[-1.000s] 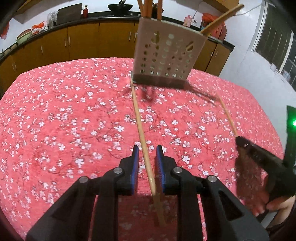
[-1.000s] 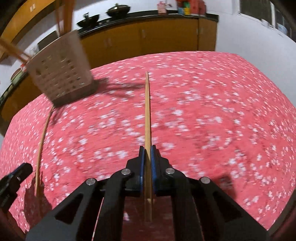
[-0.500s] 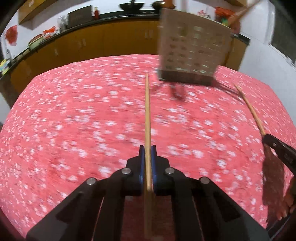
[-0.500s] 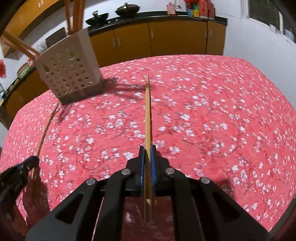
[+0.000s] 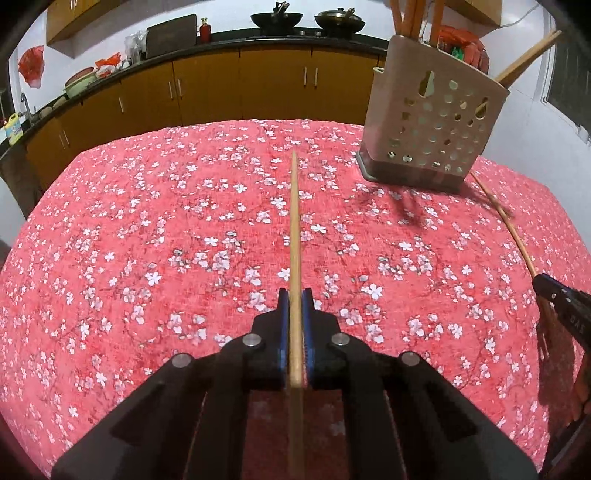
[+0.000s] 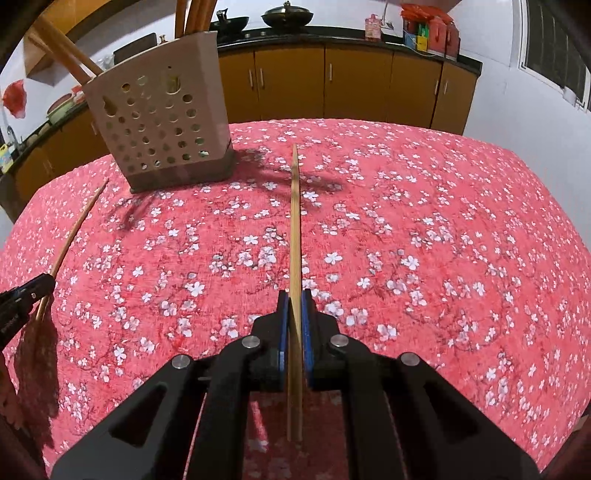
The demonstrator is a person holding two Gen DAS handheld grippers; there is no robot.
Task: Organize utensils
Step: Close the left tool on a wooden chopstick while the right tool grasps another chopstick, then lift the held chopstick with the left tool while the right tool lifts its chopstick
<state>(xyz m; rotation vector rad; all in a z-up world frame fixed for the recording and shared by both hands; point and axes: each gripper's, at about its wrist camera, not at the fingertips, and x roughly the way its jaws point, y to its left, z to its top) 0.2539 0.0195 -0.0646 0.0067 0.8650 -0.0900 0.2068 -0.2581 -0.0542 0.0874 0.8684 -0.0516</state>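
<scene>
Left gripper (image 5: 294, 295): lower centre of the left wrist view; its blue pads are clamped on a wooden chopstick (image 5: 294, 229), with no gap showing at either side.
Left-held chopstick: runs straight up the frame from between the fingers, its tip ending over the red floral tablecloth (image 5: 147, 240), left of the holder's base.
Right gripper (image 6: 294, 295): lower centre of the right wrist view; the pads are pressed together on a second chopstick (image 6: 295, 221).
Right-held chopstick: points up the frame; its tip lies over the shadow to the right of the holder.
Utensil holder (image 5: 432, 125): beige, perforated, upright on the cloth at upper right in the left wrist view and at upper left in the right wrist view; several chopsticks stand in it, some leaning out over the rim.
Cross-views: each gripper's dark tip appears at the edge of the other's frame, with its chopstick slanting toward the holder.
Background: brown kitchen cabinets (image 6: 332, 85) under a dark counter with pans (image 5: 306, 18).
</scene>
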